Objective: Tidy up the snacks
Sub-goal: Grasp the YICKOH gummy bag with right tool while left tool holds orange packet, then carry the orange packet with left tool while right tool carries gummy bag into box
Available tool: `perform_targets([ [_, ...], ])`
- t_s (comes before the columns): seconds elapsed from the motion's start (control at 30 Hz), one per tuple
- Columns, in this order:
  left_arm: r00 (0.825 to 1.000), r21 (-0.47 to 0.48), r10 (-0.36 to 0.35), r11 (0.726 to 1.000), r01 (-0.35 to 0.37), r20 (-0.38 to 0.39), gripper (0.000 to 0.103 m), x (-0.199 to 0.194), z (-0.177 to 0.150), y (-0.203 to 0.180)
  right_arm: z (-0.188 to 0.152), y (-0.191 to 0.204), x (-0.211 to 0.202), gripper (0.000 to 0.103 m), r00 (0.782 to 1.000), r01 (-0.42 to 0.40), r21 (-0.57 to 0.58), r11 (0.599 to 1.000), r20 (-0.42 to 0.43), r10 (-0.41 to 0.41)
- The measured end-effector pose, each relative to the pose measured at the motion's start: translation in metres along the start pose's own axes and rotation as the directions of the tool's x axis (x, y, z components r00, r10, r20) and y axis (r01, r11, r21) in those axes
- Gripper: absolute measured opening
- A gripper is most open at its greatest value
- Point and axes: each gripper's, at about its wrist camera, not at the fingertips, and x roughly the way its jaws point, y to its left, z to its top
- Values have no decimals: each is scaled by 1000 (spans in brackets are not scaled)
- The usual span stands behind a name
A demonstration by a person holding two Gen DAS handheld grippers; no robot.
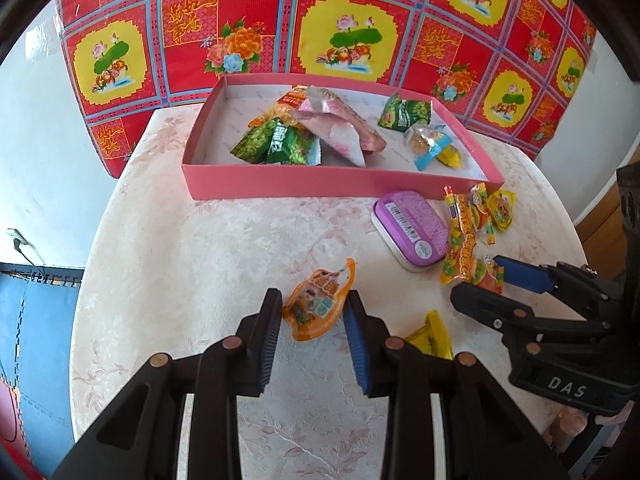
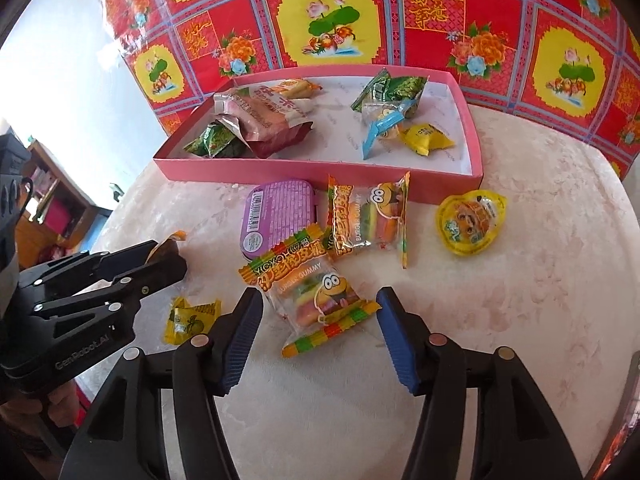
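- My left gripper [image 1: 314,312] has its jaws pinching an orange jelly cup [image 1: 318,304] by its sides, above the pale floral table [image 1: 200,260].
- My right gripper [image 2: 320,328] has its jaws spread, one on each side of a burger gummy packet [image 2: 316,296] that lies flat on the table; the pads are not pressing on it.
- A second burger gummy packet [image 2: 366,216] lies just behind the first, and a purple tin [image 2: 276,216] sits beside it, its corner under the nearer packet.
- A yellow jelly cup [image 2: 470,222] rests alone to the right, near the front wall of the pink box [image 2: 320,178].
- A small yellow candy [image 2: 192,318] lies on the table between my two grippers.
- Inside the box I see green packets [image 1: 276,144], a pink wrapped cake [image 1: 340,128], a blue-edged sweet [image 2: 380,128] and a yellow candy in the box [image 2: 426,140].
- Behind the table hangs a red and yellow patterned cloth [image 1: 320,20].
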Motion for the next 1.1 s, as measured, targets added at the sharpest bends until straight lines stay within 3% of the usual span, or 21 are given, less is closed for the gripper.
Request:
perform_targets([
  [0.13,1000,-7,-5,1000,5,4,33,0,-1,2,-1,3,-1,59,1000,20,-24,1000,10,-20],
  [0.4,1000,-10,2,1000,-2,18,33,-6,-1,1,-5,-1,-5,41,1000,-4,-5,1000,21,4],
  [1.1,997,56,12,998,-16,82,33,-42,16,-25,-1,1,-45,39,991,-81,-4,997,111,81],
])
